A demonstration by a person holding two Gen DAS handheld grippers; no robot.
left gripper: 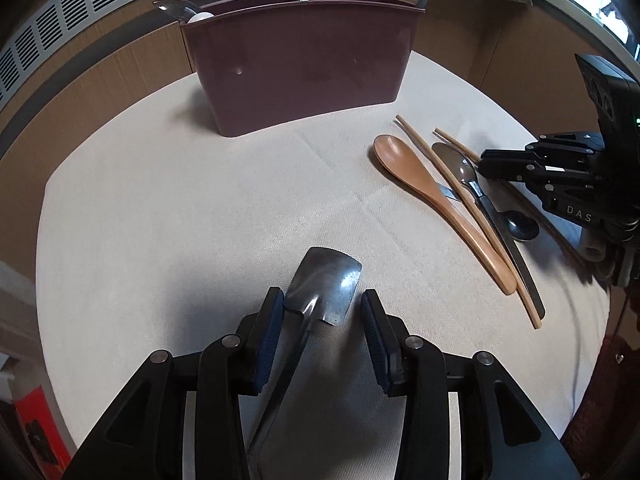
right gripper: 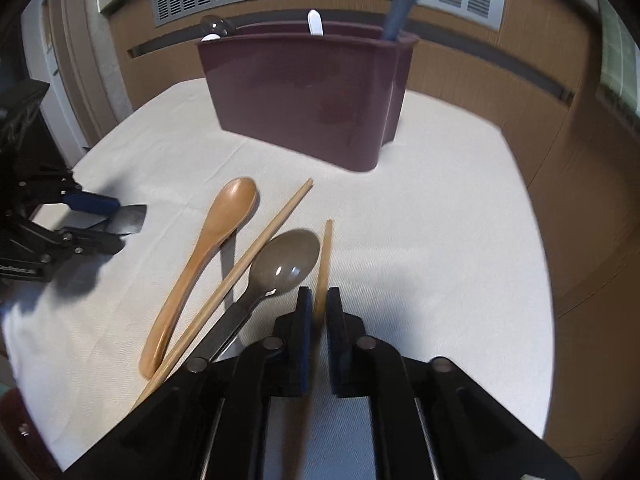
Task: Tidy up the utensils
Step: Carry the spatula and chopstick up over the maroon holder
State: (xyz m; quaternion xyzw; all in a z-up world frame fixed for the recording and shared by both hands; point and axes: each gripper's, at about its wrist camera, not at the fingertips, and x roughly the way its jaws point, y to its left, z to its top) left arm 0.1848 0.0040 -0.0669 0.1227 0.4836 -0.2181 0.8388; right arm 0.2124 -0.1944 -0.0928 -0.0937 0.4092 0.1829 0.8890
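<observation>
Between the spread blue pads of the left hand-held gripper [left gripper: 322, 312] lies a flat steel spatula [left gripper: 326, 286], blade forward on the cloth-covered desk [left gripper: 180, 220]; jaws wide and not pressing, apparently lined up for a pick. Opposite, right hand-held gripper [right gripper: 319, 304] nearly pressed together, pinching one slim wooden chopstick [right gripper: 324, 256] near its lower part, probably to lift it clear of the heap. Beside it, loose and overlapping on the desk: a second wooden chopstick [right gripper: 256, 252], one tan wooden spoon [right gripper: 208, 248], one grey translucent plastic spoon [right gripper: 286, 262], plus a dark-handled knife and a small dark spoon seen only from the left wrist. Farther back, upright, a maroon plastic utensil caddy [left gripper: 300, 60], already holding roughly four utensils, handles or bowls poking above the rim, well apart from the pile.
</observation>
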